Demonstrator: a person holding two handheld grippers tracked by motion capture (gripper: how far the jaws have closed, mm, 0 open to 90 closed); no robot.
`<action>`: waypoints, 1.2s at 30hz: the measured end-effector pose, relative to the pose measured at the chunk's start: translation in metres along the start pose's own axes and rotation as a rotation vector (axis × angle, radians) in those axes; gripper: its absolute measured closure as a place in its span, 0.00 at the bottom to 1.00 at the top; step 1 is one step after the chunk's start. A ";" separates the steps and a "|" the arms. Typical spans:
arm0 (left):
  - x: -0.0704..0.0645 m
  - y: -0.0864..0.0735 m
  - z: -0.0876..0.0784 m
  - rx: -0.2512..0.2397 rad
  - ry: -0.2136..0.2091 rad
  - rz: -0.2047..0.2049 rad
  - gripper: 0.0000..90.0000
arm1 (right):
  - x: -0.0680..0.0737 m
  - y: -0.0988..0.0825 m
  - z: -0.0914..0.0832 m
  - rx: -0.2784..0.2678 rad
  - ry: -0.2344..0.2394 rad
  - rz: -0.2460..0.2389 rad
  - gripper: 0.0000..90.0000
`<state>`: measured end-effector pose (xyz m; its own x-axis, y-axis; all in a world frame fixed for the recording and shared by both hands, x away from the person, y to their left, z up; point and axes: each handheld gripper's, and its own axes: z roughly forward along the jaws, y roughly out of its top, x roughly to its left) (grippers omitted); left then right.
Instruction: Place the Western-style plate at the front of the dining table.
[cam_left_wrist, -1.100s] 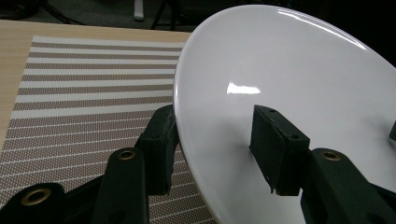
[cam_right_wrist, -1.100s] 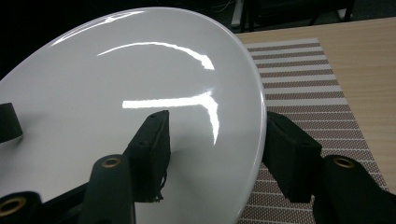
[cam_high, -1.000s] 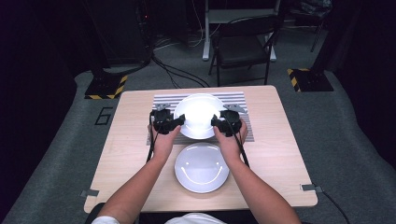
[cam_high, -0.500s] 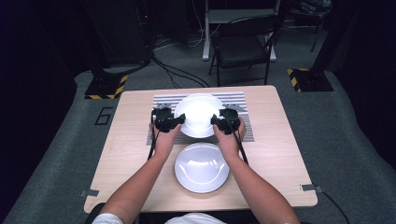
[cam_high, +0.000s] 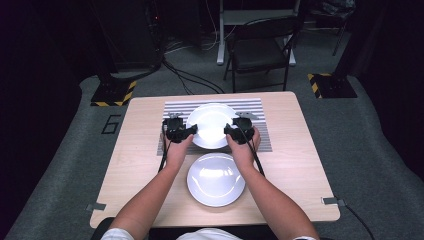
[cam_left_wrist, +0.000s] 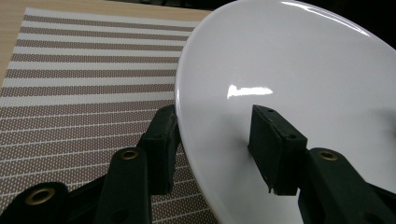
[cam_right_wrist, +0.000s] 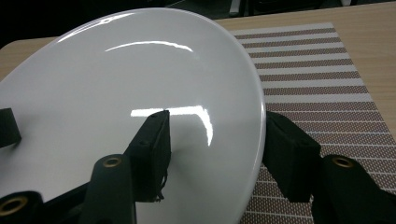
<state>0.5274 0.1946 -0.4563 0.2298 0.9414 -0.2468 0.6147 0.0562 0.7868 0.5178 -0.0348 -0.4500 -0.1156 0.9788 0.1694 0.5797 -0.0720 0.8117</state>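
Note:
A white plate (cam_high: 212, 125) is held between both grippers over a striped placemat (cam_high: 250, 107). My left gripper (cam_high: 192, 131) grips its left rim and my right gripper (cam_high: 227, 132) its right rim. In the left gripper view the plate (cam_left_wrist: 289, 60) has one pad under its rim and one on its face; my left gripper (cam_left_wrist: 217, 126) has just been closing on that rim. The right gripper view shows the plate (cam_right_wrist: 116, 79) clamped the same way by my right gripper (cam_right_wrist: 217, 128), above the placemat (cam_right_wrist: 317, 79).
A second white plate (cam_high: 216, 179) lies on the wooden table (cam_high: 140, 150) in front of the placemat, between the person's forearms. A black chair (cam_high: 260, 50) stands on the floor beyond the table's far edge.
Both grippers and the plate between them have sunk slightly toward the placemat. The front plate has not moved.

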 end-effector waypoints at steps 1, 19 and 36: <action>0.000 -0.001 0.001 0.002 0.002 -0.001 0.58 | 0.000 0.000 0.001 0.004 -0.002 0.000 0.48; 0.007 -0.004 0.013 0.013 0.015 0.001 0.60 | 0.000 -0.008 0.017 0.036 -0.006 -0.016 0.49; 0.011 -0.007 0.023 0.022 0.017 -0.005 0.61 | -0.003 -0.012 0.029 0.058 -0.008 -0.018 0.49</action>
<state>0.5427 0.1968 -0.4775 0.2139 0.9467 -0.2408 0.6323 0.0537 0.7728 0.5345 -0.0317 -0.4759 -0.1199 0.9814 0.1499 0.6233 -0.0431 0.7808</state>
